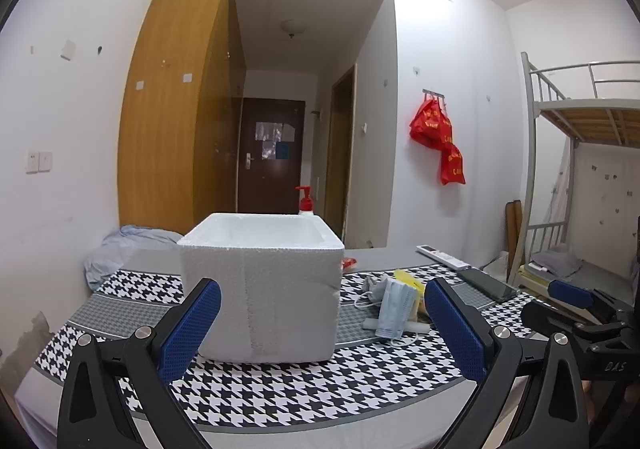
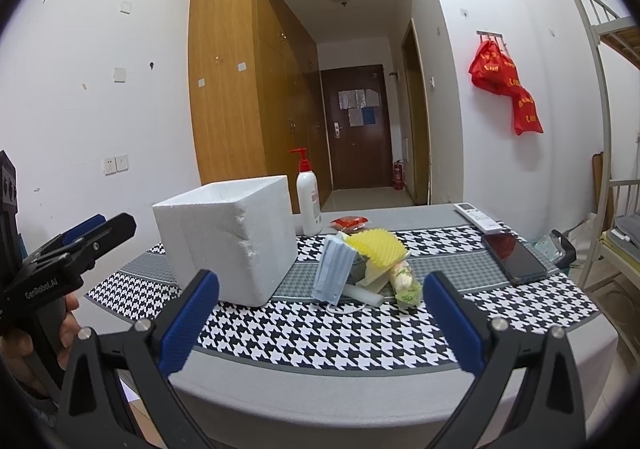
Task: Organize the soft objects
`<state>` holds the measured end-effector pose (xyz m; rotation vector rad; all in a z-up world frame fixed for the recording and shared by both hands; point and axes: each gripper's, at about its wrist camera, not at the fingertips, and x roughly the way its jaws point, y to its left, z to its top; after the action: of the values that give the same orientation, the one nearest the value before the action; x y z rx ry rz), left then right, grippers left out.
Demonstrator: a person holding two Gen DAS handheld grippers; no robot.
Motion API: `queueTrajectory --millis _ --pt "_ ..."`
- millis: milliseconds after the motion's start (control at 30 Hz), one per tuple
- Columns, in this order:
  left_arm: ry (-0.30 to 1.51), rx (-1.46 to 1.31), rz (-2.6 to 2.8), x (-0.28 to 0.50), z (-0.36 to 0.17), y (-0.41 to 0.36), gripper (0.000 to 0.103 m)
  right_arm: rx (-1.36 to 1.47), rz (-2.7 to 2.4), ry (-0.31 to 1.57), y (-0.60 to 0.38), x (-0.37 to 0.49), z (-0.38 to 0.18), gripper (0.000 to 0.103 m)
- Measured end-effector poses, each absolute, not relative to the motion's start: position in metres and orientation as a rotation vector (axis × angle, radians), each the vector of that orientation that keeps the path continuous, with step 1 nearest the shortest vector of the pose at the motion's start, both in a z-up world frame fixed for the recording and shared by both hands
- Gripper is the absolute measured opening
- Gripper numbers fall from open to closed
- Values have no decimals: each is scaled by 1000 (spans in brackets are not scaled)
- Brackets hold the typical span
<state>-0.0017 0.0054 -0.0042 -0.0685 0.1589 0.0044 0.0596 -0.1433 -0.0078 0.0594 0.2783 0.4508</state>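
Observation:
A white foam box (image 1: 262,285) (image 2: 228,239) stands open-topped on the houndstooth cloth. To its right lies a heap of soft things: a blue face mask (image 1: 394,307) (image 2: 334,269), a yellow foam sheet (image 2: 376,247), white foam strips (image 2: 366,295) and a small green-white packet (image 2: 406,281). My left gripper (image 1: 322,323) is open and empty, just in front of the box. My right gripper (image 2: 320,317) is open and empty, short of the heap. The left gripper also shows at the left of the right wrist view (image 2: 94,231).
A pump bottle (image 2: 308,195) stands behind the box. A red packet (image 2: 348,223), a white remote (image 2: 478,217) and a dark phone (image 2: 514,257) lie further right. A grey cloth (image 1: 120,249) lies at the far left. A bunk bed (image 1: 580,177) stands right.

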Motion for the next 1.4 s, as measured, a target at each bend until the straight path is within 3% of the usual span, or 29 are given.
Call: queueTrajectory --millis 1400 --pt "287 -27 -116 57 -17 -33 102 76 390 352 -164 103 -22 103"
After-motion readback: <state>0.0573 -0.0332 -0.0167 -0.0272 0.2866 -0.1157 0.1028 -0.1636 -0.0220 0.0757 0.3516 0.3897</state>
